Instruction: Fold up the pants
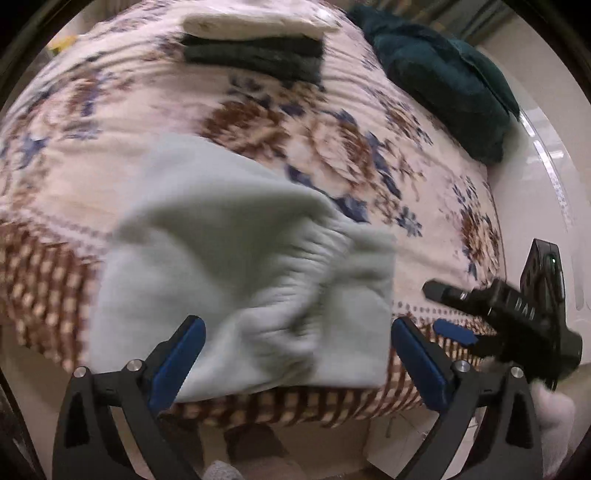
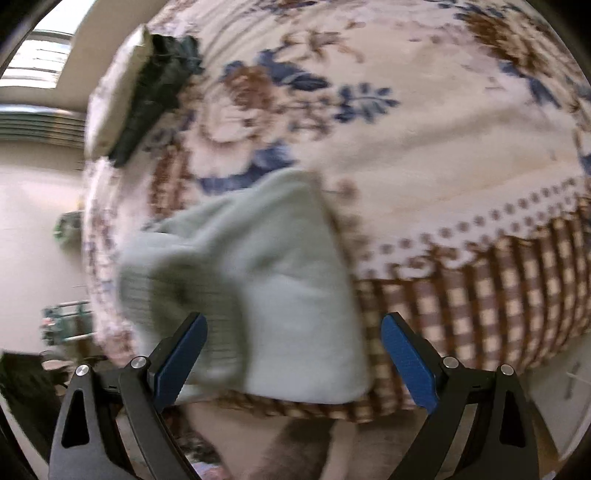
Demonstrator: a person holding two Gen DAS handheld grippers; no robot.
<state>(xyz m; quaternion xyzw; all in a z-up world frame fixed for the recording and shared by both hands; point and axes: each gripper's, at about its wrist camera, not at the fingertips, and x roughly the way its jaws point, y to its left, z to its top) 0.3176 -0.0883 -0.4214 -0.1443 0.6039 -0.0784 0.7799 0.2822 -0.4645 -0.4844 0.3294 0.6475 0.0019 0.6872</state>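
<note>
Left gripper (image 1: 295, 354): jaws spread wide, holding nothing.
Right gripper (image 2: 293, 350): jaws spread wide, empty.
Pants (image 1: 236, 273): one pale green pair, folded, at the bedspread's (image 1: 192, 107) near edge.
Folded garments (image 1: 255, 40): two, stacked farther back.
Dark green heap (image 1: 447, 81): one.

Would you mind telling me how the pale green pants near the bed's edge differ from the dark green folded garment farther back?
The pale green pants are light mint and lie bunched and wrinkled at the near edge; the dark green folded garment is deep green, flat and tidy, with a cream piece against it. Both rest on the floral bedspread.
</note>
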